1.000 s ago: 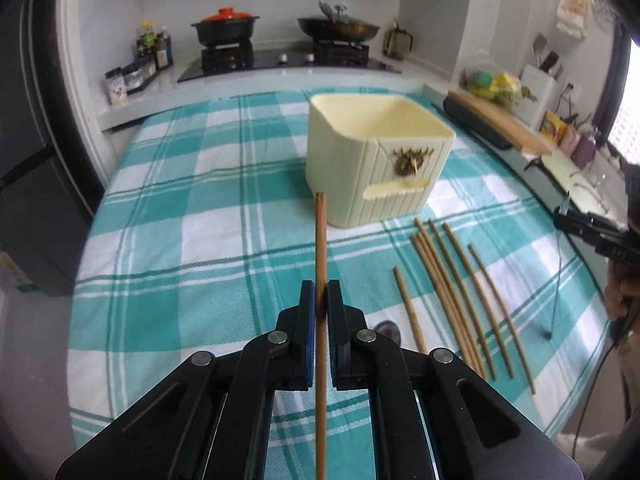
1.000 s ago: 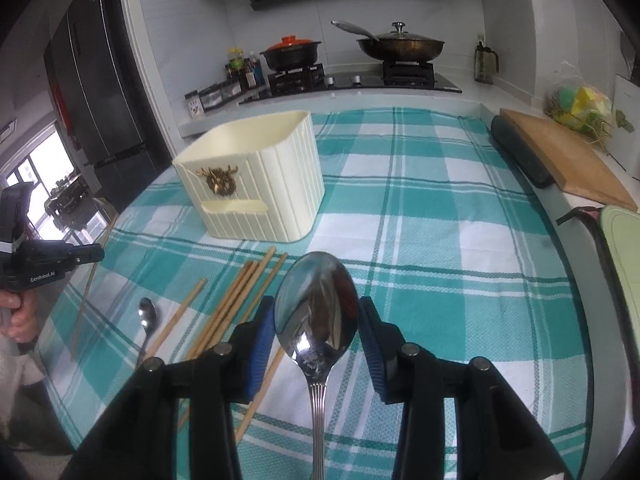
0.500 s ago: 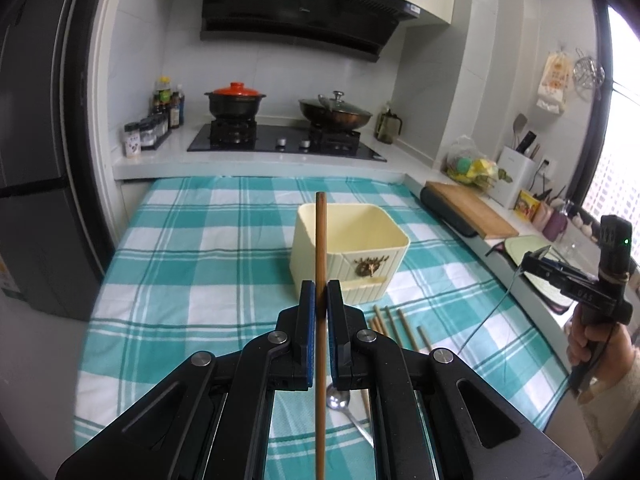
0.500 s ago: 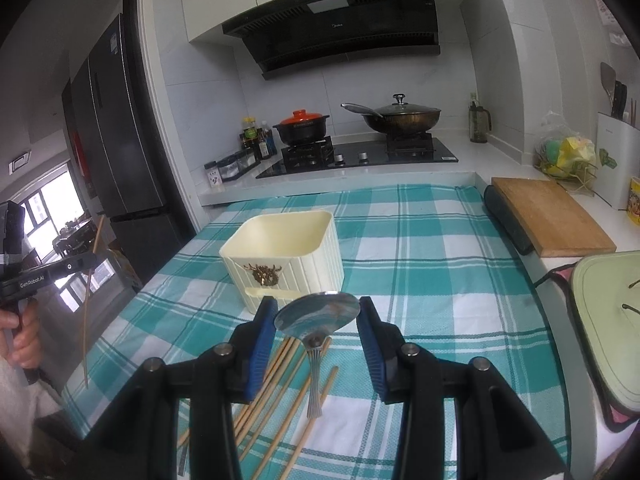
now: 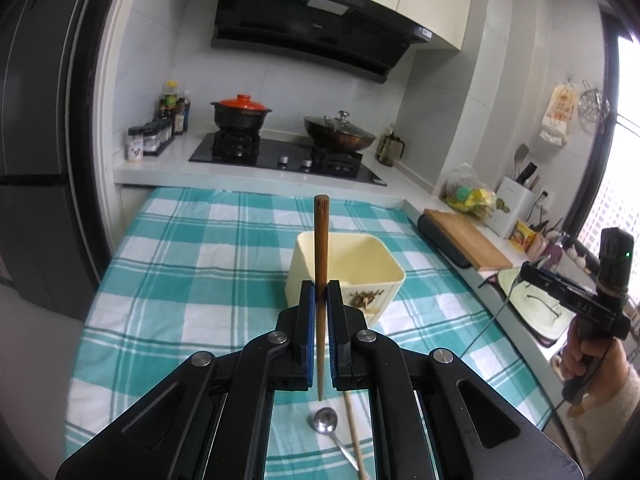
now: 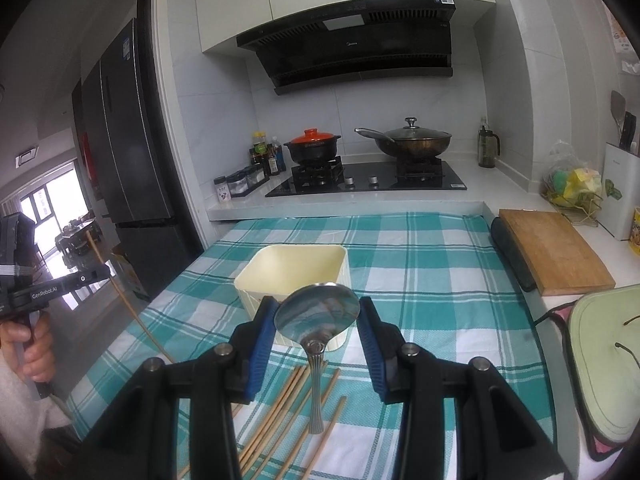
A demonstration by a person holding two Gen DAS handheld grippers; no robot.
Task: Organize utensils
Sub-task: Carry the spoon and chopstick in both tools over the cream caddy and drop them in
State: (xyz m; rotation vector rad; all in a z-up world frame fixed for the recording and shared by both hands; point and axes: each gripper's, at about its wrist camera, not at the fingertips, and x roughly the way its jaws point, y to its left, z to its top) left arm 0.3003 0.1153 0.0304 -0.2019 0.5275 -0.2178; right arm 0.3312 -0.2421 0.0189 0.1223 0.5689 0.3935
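Note:
In the left wrist view my left gripper [image 5: 320, 292] is shut on a brown wooden chopstick [image 5: 320, 240] that stands upright, in front of the cream utensil holder [image 5: 360, 264]. Below it on the checked cloth lie a small spoon [image 5: 326, 426] and one chopstick [image 5: 354, 428]. In the right wrist view my right gripper [image 6: 316, 316] is shut on the bowl of a large metal spoon [image 6: 316, 314], whose handle hangs down over several loose chopsticks [image 6: 280, 412]. The holder [image 6: 292, 268] stands just beyond it, with nothing visible inside.
A stove [image 6: 360, 180] with a red-lidded pot and a wok stands behind the table. A wooden cutting board [image 6: 552, 252] and a green mat [image 6: 604, 356] lie on the counter to the right. A dark fridge [image 5: 36, 160] stands off the left edge.
Both grippers have risen with the chopstick and the spoon still in them. The cloth and the loose chopsticks now sit lower in both views, and more of the wall shows.

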